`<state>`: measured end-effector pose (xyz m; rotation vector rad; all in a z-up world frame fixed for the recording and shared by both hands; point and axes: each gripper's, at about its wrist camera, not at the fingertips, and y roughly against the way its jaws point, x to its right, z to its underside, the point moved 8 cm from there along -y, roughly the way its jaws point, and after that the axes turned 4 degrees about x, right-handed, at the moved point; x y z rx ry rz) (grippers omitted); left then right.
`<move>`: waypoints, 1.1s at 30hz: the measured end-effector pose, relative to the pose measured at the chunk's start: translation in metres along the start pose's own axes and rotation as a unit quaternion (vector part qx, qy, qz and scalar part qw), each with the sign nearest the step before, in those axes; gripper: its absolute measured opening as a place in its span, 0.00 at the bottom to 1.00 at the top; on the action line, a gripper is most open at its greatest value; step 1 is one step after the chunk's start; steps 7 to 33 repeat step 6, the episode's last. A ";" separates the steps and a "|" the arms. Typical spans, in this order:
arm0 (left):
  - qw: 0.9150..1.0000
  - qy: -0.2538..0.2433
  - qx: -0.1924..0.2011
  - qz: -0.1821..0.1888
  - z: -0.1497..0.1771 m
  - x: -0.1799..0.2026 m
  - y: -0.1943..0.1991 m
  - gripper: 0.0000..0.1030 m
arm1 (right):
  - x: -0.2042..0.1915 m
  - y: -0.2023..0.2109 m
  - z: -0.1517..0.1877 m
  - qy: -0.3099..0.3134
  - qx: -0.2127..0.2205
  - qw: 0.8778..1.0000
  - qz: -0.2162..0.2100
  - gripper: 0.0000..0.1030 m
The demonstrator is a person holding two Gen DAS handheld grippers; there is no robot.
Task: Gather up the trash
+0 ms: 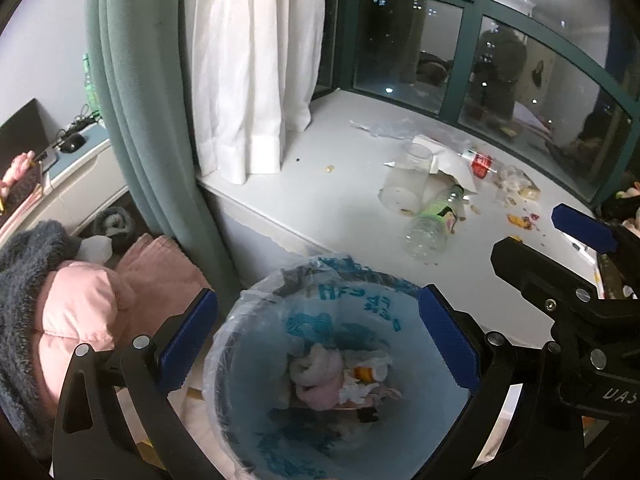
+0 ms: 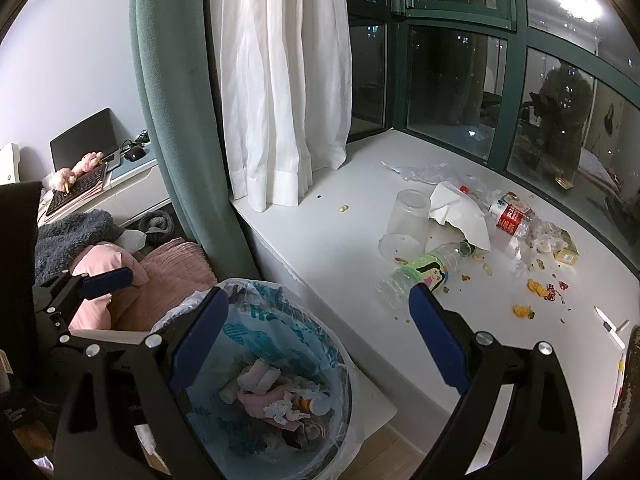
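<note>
A bin lined with a clear blue-printed bag [image 1: 280, 320] [image 2: 256, 320] stands on the floor by the white window ledge [image 1: 320, 208] [image 2: 340, 248] and holds tissues and wrappers. My left gripper [image 1: 320, 336] is open and empty right above the bin. My right gripper [image 2: 316, 340] is open and empty, above the bin's right rim, and shows in the left wrist view [image 1: 560, 240]. On the ledge lie a clear plastic cup [image 2: 404, 224], a green-labelled bottle [image 2: 420, 272], a red-labelled bottle [image 2: 508, 216], white paper [image 2: 460, 212], clear plastic film [image 2: 420, 172] and scattered scraps [image 2: 536, 286].
A green curtain [image 2: 172, 120] and a white curtain [image 2: 280, 80] hang at the ledge's left end. Pink and grey bedding [image 2: 120, 264] lies left of the bin. A desk with a laptop [image 2: 86, 140] stands at far left. Dark window panes [image 2: 452, 88] back the ledge.
</note>
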<state>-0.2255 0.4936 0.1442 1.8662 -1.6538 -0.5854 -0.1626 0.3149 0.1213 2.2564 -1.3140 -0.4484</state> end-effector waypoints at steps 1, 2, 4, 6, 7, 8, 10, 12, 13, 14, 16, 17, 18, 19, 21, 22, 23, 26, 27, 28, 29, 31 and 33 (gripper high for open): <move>1.000 0.001 -0.001 0.005 0.000 0.000 -0.001 0.94 | 0.000 0.000 0.000 0.000 0.000 1.000 0.001 0.86; 1.000 0.003 -0.004 0.010 0.001 0.001 -0.002 0.94 | 0.000 0.000 0.000 0.000 0.000 1.000 0.001 0.86; 1.000 0.007 -0.009 0.019 0.001 0.002 -0.004 0.94 | 0.001 0.000 0.000 -0.002 0.000 1.000 0.002 0.86; 1.000 0.010 -0.011 0.020 0.002 0.003 -0.004 0.94 | 0.003 0.001 0.001 -0.003 0.000 1.000 0.003 0.86; 1.000 0.010 -0.011 0.020 0.002 0.003 -0.004 0.94 | 0.003 0.001 0.001 -0.003 0.000 1.000 0.003 0.86; 1.000 0.010 -0.011 0.020 0.002 0.003 -0.004 0.94 | 0.003 0.001 0.001 -0.003 0.000 1.000 0.003 0.86; 1.000 0.010 -0.011 0.020 0.002 0.003 -0.004 0.94 | 0.003 0.001 0.001 -0.003 0.000 1.000 0.003 0.86; 1.000 0.010 -0.011 0.020 0.002 0.003 -0.004 0.94 | 0.003 0.001 0.001 -0.003 0.000 1.000 0.003 0.86; 1.000 0.010 -0.011 0.020 0.002 0.003 -0.004 0.94 | 0.003 0.001 0.001 -0.003 0.000 1.000 0.003 0.86; 1.000 0.010 -0.011 0.020 0.002 0.003 -0.004 0.94 | 0.003 0.001 0.001 -0.003 0.000 1.000 0.003 0.86; 1.000 0.010 -0.011 0.020 0.002 0.003 -0.004 0.94 | 0.003 0.001 0.001 -0.003 0.000 1.000 0.003 0.86; 1.000 0.010 -0.011 0.020 0.002 0.003 -0.004 0.94 | 0.003 0.001 0.001 -0.003 0.000 1.000 0.003 0.86; 1.000 0.010 -0.011 0.020 0.002 0.003 -0.004 0.94 | 0.003 0.001 0.001 -0.003 0.000 1.000 0.003 0.86; 1.000 0.010 -0.011 0.020 0.002 0.003 -0.004 0.94 | 0.003 0.001 0.001 -0.003 0.000 1.000 0.003 0.86; 1.000 0.010 -0.011 0.020 0.002 0.003 -0.004 0.94 | 0.003 0.001 0.001 -0.003 0.000 1.000 0.003 0.86; 1.000 0.010 -0.011 0.020 0.002 0.003 -0.004 0.94 | 0.003 0.001 0.001 -0.003 0.000 1.000 0.003 0.86; 1.000 0.010 -0.011 0.020 0.002 0.003 -0.004 0.94 | 0.003 0.001 0.001 -0.003 0.000 1.000 0.003 0.86; 1.000 0.010 -0.011 0.020 0.002 0.003 -0.004 0.94 | 0.003 0.001 0.001 -0.003 0.000 1.000 0.003 0.86; 1.000 0.010 -0.011 0.020 0.002 0.003 -0.004 0.94 | 0.003 0.001 0.001 -0.003 0.000 1.000 0.003 0.86; 1.000 0.010 -0.011 0.020 0.002 0.003 -0.004 0.94 | 0.003 0.001 0.001 -0.003 0.000 1.000 0.003 0.86; 1.000 0.010 -0.011 0.020 0.002 0.003 -0.004 0.94 | 0.003 0.001 0.001 -0.003 0.000 1.000 0.003 0.86; 1.000 0.010 -0.011 0.020 0.002 0.003 -0.004 0.94 | 0.003 0.001 0.001 -0.003 0.000 1.000 0.003 0.86; 1.000 0.010 -0.011 0.020 0.002 0.003 -0.004 0.94 | 0.003 0.001 0.001 -0.003 0.000 1.000 0.003 0.86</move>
